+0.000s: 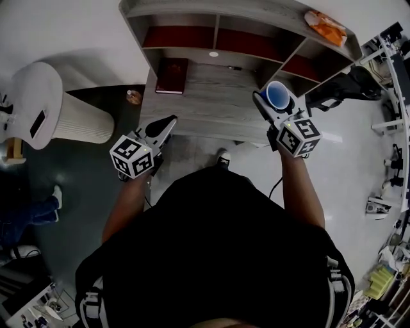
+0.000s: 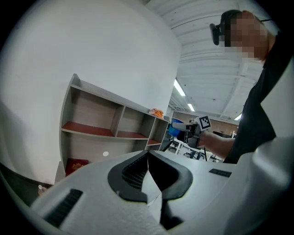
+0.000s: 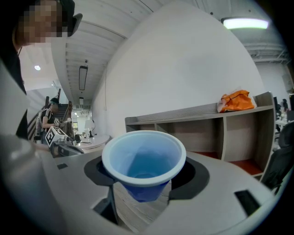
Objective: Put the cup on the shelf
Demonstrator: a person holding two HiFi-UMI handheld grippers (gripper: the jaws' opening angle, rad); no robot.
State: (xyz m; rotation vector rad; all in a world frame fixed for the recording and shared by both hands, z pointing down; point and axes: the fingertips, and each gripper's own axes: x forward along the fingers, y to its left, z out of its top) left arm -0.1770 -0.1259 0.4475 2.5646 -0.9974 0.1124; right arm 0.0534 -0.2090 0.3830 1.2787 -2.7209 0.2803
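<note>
- A white round table (image 1: pixel 38 96) with a ribbed base stands at 10 o'clock from the person, on a dark floor (image 1: pixel 70 179). A small dark flat thing lies on its top.
- The left gripper (image 1: pixel 168 122) hangs at 11 o'clock, just before the desk's front edge. Its jaws are closed together, tip against tip, with nothing between them.
- A grey wood-grain desk (image 1: pixel 211 102) fills 12 o'clock and stands against a plain white wall (image 2: pixel 92 50).
- A red book (image 1: pixel 172 75) lies flat at the desk's left rear.
- A grey shelf unit (image 1: pixel 256 13) rises from the back of the desk. Its open compartments sit side by side, each with a red floor.
- The right gripper (image 1: pixel 274 106) is at 1 o'clock, clamped on the cup (image 1: pixel 277 95), with a jaw on either side of its wall.
- The cup is blue with a pale rim, upright with its mouth up and empty. It is held in the air over the desk's right front part, before the right-hand compartment, and is not on the shelf.
- An orange crumpled thing (image 1: pixel 325 27) lies on the shelf unit's top board, at its right end.
- A black chair (image 1: pixel 346 86) stands at 2 o'clock on a pale glossy floor (image 1: pixel 346 166), just beside the desk's right end.
</note>
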